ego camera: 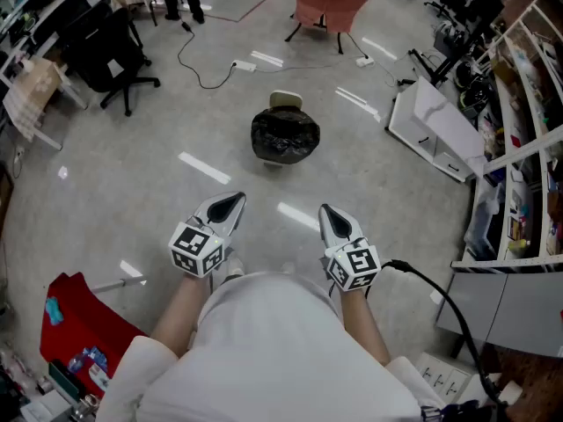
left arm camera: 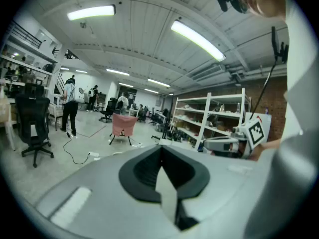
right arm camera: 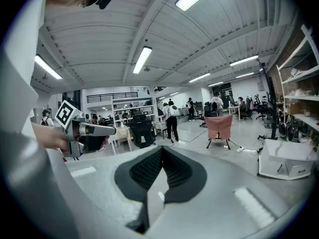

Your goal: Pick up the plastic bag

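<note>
A black plastic bag point(ego camera: 285, 136), bulging and tied, sits on the grey floor ahead of me, a small pale bin top showing behind it. My left gripper point(ego camera: 234, 204) and right gripper point(ego camera: 325, 211) are held close to my body, side by side, well short of the bag. Both are shut with nothing between the jaws. In the left gripper view the left gripper point(left arm camera: 160, 153) points level across the room, and the right gripper point(left arm camera: 234, 142) shows at its right. The right gripper point(right arm camera: 161, 156) likewise looks over the room. The bag is not seen in either gripper view.
A pink-draped chair point(ego camera: 325, 7) stands beyond the bag, with cables and a power strip point(ego camera: 244, 65) on the floor. White shelving point(ego camera: 519, 139) and a toppled white cabinet point(ego camera: 435, 130) are at right. A black office chair point(ego camera: 110, 55) is at left, a red box point(ego camera: 79, 328) near my left.
</note>
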Available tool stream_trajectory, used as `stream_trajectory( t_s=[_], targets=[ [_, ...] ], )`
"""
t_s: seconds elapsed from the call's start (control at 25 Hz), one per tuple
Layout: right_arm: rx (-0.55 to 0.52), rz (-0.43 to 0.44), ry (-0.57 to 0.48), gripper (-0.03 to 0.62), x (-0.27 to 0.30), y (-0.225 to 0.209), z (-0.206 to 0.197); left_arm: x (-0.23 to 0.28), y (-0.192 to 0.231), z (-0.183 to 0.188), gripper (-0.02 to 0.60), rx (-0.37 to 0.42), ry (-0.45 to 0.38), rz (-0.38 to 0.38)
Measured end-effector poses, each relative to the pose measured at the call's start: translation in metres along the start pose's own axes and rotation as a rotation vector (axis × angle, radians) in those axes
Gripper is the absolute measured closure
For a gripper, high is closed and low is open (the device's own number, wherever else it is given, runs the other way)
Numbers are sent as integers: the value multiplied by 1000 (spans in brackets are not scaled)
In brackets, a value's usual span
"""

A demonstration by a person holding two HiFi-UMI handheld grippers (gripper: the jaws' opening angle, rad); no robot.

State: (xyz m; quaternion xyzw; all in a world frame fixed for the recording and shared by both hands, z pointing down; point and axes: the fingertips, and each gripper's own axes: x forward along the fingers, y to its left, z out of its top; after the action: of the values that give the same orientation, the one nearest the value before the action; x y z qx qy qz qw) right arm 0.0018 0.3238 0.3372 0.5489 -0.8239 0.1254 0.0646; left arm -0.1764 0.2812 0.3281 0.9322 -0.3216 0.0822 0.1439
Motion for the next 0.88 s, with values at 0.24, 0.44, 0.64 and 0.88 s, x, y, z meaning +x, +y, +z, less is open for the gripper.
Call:
stream_trajectory(
  t_s=[0.24,0.44,0.64,0.88],
  targets=[
    [-3,4,-3,603,0,-3,0,2,0,-6,578,-16,10,6],
    [-1,12,-7,603,-4,-9,0,6,-8,-8,578,-18,17,13],
    [7,30,-3,603,-10,-17,-3,10,-18,-13,578,-19,26,31],
    [13,59,13,602,-23,-31,-10,16,-33,-23,578,-33,32,69]
  ],
)
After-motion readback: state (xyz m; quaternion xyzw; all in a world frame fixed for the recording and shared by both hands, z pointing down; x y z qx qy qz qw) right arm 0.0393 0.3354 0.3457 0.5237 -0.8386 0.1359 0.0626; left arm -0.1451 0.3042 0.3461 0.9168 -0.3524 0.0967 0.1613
